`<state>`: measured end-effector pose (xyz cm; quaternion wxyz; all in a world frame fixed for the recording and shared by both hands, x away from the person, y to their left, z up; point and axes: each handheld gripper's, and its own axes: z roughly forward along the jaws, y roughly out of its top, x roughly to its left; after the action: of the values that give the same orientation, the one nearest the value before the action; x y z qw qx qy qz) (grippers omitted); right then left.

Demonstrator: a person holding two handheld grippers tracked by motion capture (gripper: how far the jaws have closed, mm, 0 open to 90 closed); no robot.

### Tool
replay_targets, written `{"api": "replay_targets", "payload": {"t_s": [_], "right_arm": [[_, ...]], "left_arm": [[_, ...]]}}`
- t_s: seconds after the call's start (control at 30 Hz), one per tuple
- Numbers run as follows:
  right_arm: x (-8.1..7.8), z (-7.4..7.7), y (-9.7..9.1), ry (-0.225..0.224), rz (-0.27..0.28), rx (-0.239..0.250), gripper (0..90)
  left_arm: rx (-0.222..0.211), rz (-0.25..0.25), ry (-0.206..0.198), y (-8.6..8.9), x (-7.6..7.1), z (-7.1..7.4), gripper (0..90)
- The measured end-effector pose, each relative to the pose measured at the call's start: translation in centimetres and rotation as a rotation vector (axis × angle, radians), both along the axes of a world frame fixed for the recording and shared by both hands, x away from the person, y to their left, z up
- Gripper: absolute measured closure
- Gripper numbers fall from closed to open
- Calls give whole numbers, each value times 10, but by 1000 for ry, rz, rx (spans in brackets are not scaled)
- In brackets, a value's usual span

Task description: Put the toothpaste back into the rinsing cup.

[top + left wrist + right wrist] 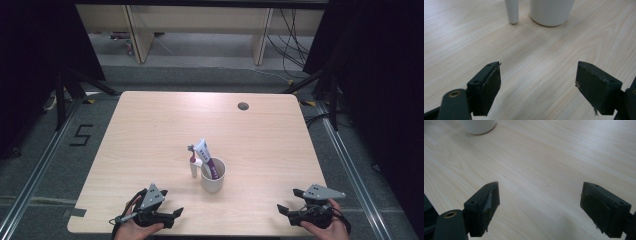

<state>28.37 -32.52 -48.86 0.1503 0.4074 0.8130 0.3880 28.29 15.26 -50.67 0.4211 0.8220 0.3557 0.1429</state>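
Cup (212, 177) hides lower half of toothpaste tube (206, 155).

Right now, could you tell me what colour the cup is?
White; the cup shows best in the high view.

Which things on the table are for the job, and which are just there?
For the job: white cup, toothpaste tube in it, toothbrush leaning beside it, left claw and right claw, both open.

Just there: table's cable hole, floor cables.
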Motion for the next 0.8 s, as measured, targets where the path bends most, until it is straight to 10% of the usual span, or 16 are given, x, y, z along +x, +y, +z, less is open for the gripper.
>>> {"api": "replay_targets", "payload": {"t_s": [0.8], "right_arm": [[-3,-6,0,8,25,-57,165]], "left_arm": [[34,7,-18,-2,-1,0,166]]}}
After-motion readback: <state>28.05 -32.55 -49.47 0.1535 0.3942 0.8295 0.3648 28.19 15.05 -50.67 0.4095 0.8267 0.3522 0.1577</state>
